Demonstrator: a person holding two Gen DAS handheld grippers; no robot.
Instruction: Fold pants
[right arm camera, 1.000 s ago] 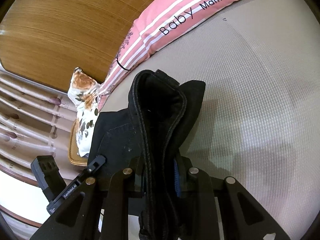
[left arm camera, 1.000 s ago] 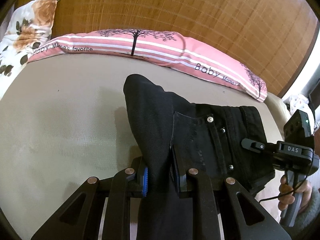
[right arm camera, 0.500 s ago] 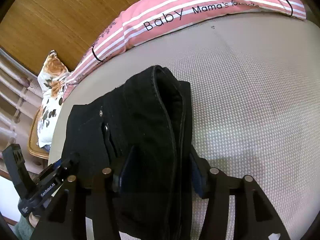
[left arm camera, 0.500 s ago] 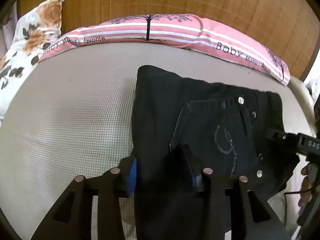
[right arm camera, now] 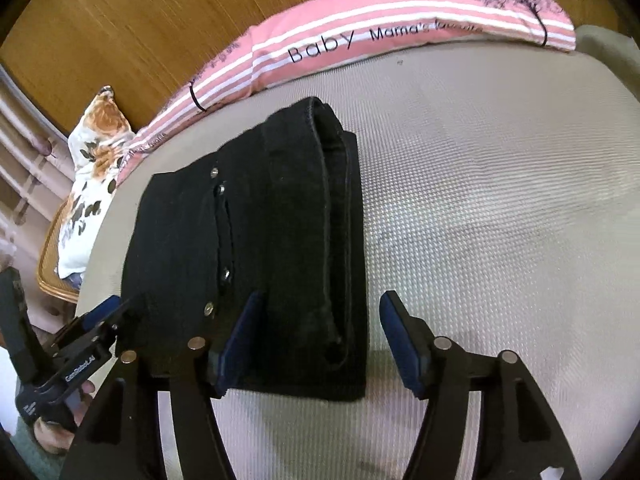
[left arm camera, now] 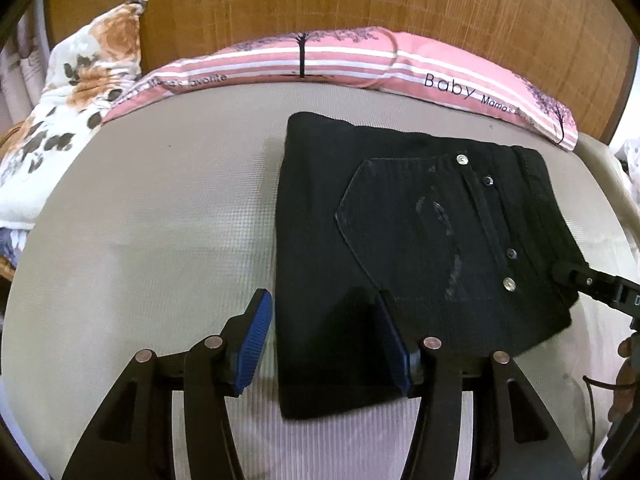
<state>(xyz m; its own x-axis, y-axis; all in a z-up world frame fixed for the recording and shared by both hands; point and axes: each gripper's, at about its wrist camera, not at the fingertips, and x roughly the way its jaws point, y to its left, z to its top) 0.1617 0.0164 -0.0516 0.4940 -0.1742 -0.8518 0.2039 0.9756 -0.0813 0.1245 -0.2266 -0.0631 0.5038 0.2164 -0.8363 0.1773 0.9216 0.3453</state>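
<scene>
Both claws, left (left arm camera: 326,342) and right (right arm camera: 320,340), opening, apparently clear of folded black pants (left arm camera: 400,240) between their pads.

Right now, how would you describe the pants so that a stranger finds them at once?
Look at the beige mattress below the long pink striped pillow. The folded pants lie flat on it as a compact rectangle. They are the only black item, with a back pocket and silver rivets on top.

A pink striped pillow (left arm camera: 360,66) lies beside a floral pillow (left arm camera: 68,104).
</scene>
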